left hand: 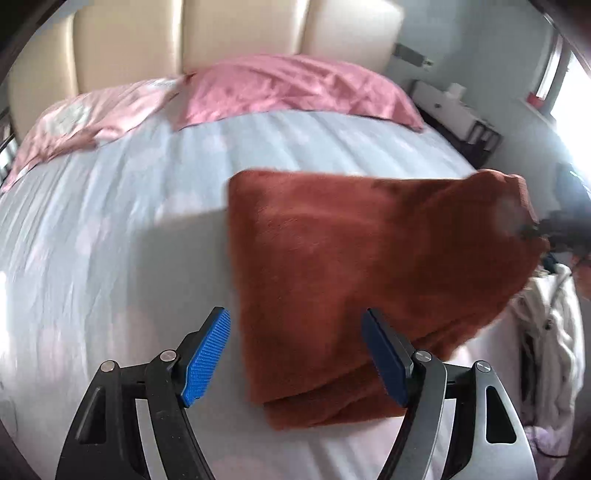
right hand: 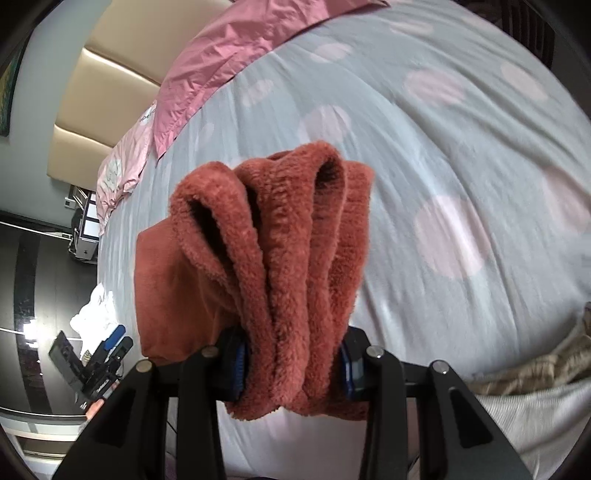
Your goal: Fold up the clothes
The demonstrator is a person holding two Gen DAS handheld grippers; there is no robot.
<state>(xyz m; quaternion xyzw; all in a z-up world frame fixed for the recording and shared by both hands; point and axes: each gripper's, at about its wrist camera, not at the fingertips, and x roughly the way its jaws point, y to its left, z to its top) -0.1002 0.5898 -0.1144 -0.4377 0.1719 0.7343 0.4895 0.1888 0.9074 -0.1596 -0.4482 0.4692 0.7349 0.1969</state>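
A rust-red fleece garment, folded into several thick layers, is bunched upright between the blue pads of my right gripper, which is shut on it and holds it above the bed. In the left wrist view the same garment hangs as a broad folded slab, lifted at its far right corner. My left gripper stands open around the garment's near lower edge. Its left pad is clear of the cloth and its right pad lies against the cloth's side. The picture is blurred.
The bed has a pale grey-blue cover with pink dots. Pink pillows lie at its head against a beige padded headboard. White clothes are heaped at the right. A tan patterned cloth lies near. Dark floor runs beside the bed.
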